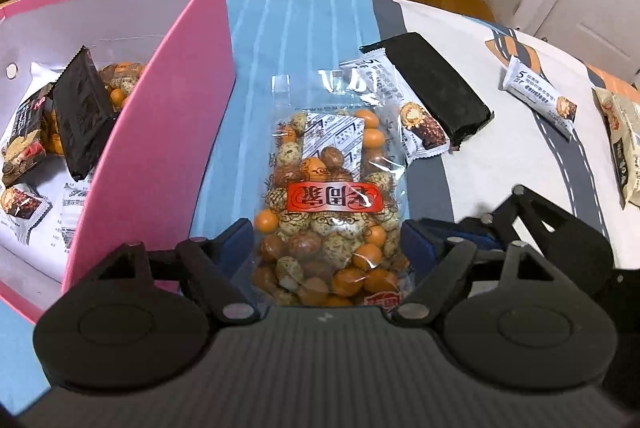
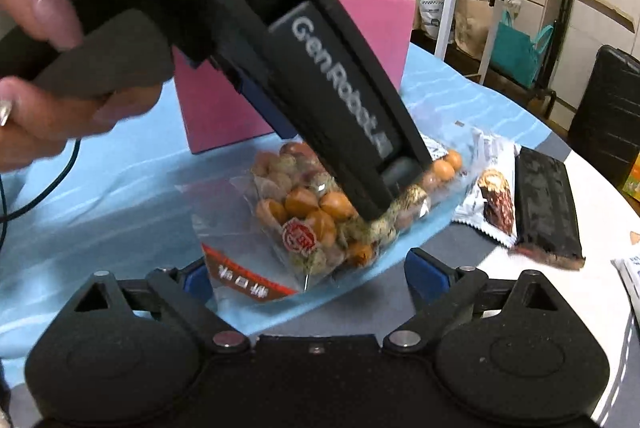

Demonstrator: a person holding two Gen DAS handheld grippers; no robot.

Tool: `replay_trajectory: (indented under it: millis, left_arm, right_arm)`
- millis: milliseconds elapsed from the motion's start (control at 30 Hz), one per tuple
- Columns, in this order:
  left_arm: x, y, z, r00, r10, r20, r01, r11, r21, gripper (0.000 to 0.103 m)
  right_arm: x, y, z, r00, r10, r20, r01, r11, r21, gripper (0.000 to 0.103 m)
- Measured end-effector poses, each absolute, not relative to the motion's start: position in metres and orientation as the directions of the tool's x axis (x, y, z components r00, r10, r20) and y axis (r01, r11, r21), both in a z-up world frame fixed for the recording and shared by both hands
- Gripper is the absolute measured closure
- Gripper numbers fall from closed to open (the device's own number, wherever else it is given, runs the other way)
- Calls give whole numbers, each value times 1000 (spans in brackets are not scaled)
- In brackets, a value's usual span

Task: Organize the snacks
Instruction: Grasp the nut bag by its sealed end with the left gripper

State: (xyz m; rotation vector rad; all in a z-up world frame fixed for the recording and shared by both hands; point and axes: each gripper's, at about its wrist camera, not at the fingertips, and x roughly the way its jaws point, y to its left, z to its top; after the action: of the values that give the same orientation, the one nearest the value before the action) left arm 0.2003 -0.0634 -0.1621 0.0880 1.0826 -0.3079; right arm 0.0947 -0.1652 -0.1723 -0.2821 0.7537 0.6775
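Table: cloth (image 1: pixel 304 28) in blue stripes, grey and white road print, filling the middle of both views.
Pink box (image 1: pixel 168 116): upper left of the left wrist view, open-topped, with a dark wrapper and other snack packs inside; just beside the nut bag's left edge.
Left gripper (image 1: pixel 328 240): bottom of its own view, jaws spread, one blue pad on each side of the bag's lower half, and I can't tell if either pad touches.
Right gripper (image 2: pixel 308 268): bottom of its view, jaws wide apart, the bag's sealed end lying between them, not pinched.
Nut bag (image 1: pixel 332 196): clear pack of orange and speckled coated nuts, red label, centre of frame, flat on the cloth.
Black bar (image 1: pixel 436 88): upper right of the bag, overlapping a white snack bar (image 1: pixel 412 124).
Second white bar (image 1: pixel 540 100): far right, well apart.
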Motion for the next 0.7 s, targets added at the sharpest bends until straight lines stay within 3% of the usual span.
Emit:
replay_trajectory:
  millis: [133, 267, 533, 700]
  left_arm:
    - [196, -71, -165, 448, -191, -873, 299, 953, -55, 16]
    - [192, -68, -160, 439, -216, -872, 283, 954, -93, 22]
    - [188, -50, -154, 428, -275, -861, 250, 951, -180, 33]
    - [189, -58, -164, 520, -157, -840, 218, 975, -47, 35]
  right_arm:
    - [106, -165, -176, 536, 481, -694, -665, 747, 4, 11]
    - [108, -168, -171, 545, 461, -700, -632, 775, 19, 24]
    - [101, -166, -160, 535, 412, -737, -643, 765, -39, 37]
    - [104, -172, -162, 522, 413, -746, -651, 758, -36, 38]
